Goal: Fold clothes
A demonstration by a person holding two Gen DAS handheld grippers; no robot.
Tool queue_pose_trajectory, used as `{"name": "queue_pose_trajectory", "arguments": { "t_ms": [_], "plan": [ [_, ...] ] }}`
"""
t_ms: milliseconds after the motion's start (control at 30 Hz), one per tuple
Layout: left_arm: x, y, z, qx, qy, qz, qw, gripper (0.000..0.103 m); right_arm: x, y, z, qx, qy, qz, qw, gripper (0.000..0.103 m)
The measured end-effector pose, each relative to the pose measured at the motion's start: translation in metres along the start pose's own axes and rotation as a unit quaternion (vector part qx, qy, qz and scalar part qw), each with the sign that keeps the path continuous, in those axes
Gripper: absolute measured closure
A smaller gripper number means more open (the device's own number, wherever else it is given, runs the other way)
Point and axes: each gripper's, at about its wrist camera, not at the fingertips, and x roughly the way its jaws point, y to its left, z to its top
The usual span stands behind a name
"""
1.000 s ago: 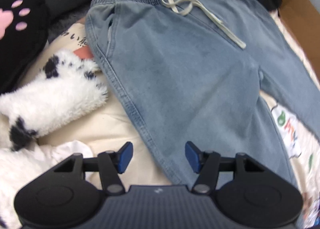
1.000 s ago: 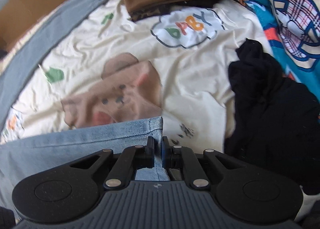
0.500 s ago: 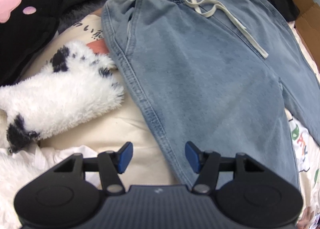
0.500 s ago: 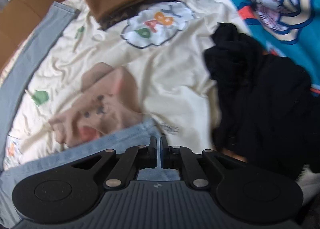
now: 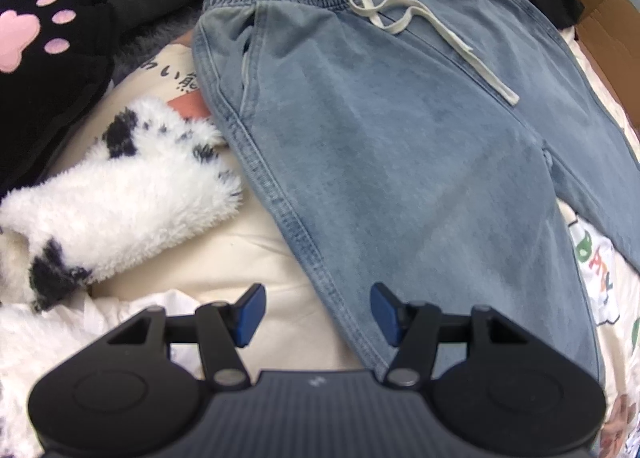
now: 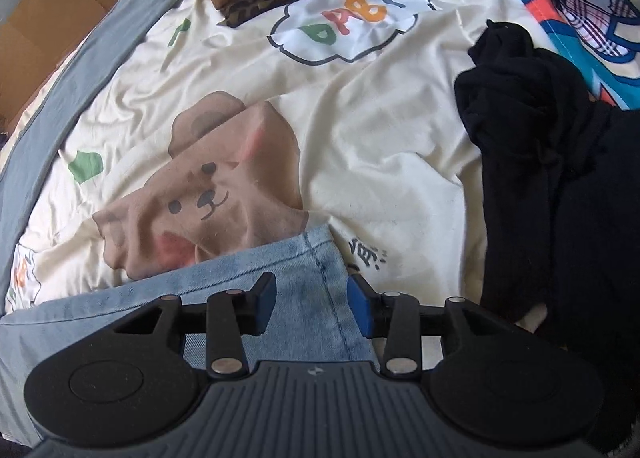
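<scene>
The right hand-held gripper (image 6: 312, 304) has just been opening, jaws apart over the jeans (image 6: 288, 290) hem; lift clear without snagging. The left hand-held gripper (image 5: 316, 314) stands apart, empty.

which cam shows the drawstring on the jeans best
The left wrist view. The white drawstring lies tied at the elastic waistband, one end trailing down the front of the jeans. The right wrist view shows only a hemmed leg end of the jeans and no drawstring.
</scene>
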Motion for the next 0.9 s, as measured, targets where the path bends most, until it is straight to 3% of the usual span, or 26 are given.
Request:
{"name": "queue_pose_trajectory", "arguments": {
  "t_ms": [233,367,467,567,767,900],
  "plan": [
    [-0.009,-0.002,-0.002,0.013,-0.005,0.016,0.9998,0.042,0.021,0.002,0.009,-0.027,0.011,-0.008,1.000,0.057],
    [-0.013,-0.003,-0.003,0.013,-0.007,0.017,0.9998,0.041,0.031,0.003,0.011,-0.048,0.023,-0.009,0.999,0.051],
    [-0.014,-0.008,-0.005,0.024,-0.010,0.025,0.9993,0.040,0.035,0.000,0.012,-0.039,0.026,0.009,0.999,0.043],
    [-0.013,-0.012,-0.006,0.026,-0.009,0.031,0.9991,0.039,0.036,0.001,0.015,-0.040,0.028,0.019,0.999,0.042],
    [-0.009,-0.025,-0.008,0.027,-0.014,0.019,0.9993,0.038,0.014,0.006,0.012,-0.019,0.024,0.076,0.997,0.047],
    [-0.003,-0.033,-0.013,0.030,-0.010,0.017,0.9994,0.038,0.001,0.014,0.008,-0.045,0.018,0.094,0.994,0.049]
  ]
}}
